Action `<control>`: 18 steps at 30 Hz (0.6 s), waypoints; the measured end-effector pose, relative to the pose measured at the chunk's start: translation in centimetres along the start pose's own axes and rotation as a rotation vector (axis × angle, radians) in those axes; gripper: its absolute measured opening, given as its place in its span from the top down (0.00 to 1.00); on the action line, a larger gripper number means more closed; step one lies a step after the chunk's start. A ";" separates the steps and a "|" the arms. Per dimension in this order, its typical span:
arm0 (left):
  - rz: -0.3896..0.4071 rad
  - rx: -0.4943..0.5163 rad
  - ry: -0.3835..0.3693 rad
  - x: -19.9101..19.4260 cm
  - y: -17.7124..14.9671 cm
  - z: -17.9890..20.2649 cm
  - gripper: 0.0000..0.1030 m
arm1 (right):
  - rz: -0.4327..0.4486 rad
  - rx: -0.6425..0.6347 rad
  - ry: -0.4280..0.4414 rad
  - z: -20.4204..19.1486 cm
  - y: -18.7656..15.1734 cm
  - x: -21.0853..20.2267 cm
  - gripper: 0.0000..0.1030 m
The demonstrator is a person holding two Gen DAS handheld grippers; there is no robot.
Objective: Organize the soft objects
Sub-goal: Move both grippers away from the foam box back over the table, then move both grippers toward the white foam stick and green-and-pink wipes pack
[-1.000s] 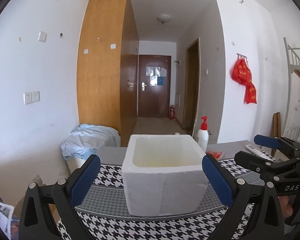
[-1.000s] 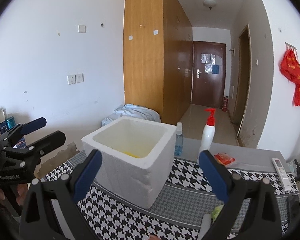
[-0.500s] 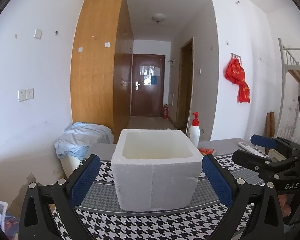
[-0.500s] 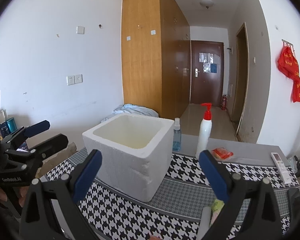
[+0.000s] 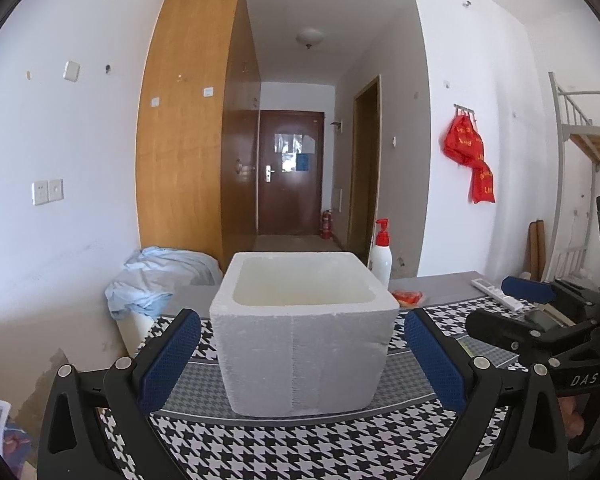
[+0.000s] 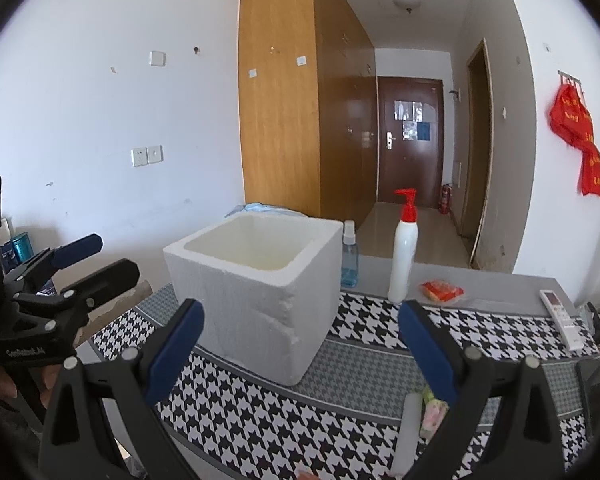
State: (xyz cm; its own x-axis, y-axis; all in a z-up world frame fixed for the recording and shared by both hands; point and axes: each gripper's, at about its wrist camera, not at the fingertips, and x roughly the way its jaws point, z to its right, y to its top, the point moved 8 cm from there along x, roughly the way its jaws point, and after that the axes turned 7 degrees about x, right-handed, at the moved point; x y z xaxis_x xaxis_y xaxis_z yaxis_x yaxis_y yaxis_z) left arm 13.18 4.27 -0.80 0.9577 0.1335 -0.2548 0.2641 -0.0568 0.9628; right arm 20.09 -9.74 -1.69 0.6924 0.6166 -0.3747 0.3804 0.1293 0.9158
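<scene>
A white foam box (image 5: 304, 340) stands open-topped on the houndstooth tablecloth (image 5: 300, 448); it also shows in the right wrist view (image 6: 260, 292). My left gripper (image 5: 300, 360) is open and empty, held in front of the box, with the box seen between its blue pads (image 5: 172, 356). My right gripper (image 6: 300, 348) is open and empty, to the right of the box. A small floral soft item (image 6: 434, 414) and a white roll (image 6: 408, 432) lie on the cloth near the right gripper's right finger. The box's inside is mostly hidden.
A white pump bottle (image 6: 403, 256), a blue spray bottle (image 6: 349, 256), an orange packet (image 6: 442, 291) and a remote (image 6: 560, 316) sit on the grey table strip behind. Light blue cloth (image 5: 160, 280) is heaped to the left of the table.
Both grippers have drawn back and lowered a little, so the box looks lower and its yellow contents are out of sight. Both stay open.
</scene>
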 end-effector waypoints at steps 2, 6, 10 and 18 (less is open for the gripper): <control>0.000 0.004 0.001 0.0 -0.1 0.1 0.01 | -0.001 0.002 0.000 0.1 -0.2 -0.1 0.04; -0.008 -0.001 -0.003 0.1 -0.5 0.2 0.01 | 0.001 0.007 0.001 0.3 -0.4 -0.2 0.04; -0.009 -0.006 -0.007 0.2 -0.8 0.3 0.01 | -0.006 0.013 -0.004 0.7 -0.7 -0.1 0.04; -0.017 0.000 -0.025 0.5 -1.2 0.9 0.01 | -0.012 0.011 -0.013 1.0 -1.1 -0.1 0.04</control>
State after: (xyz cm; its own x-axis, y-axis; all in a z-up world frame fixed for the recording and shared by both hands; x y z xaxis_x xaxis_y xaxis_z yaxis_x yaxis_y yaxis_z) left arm 13.49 3.51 -2.18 0.9556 0.1094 -0.2737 0.2808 -0.0547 0.9582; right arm 20.16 -10.71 -2.81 0.6954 0.6052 -0.3876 0.3956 0.1280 0.9095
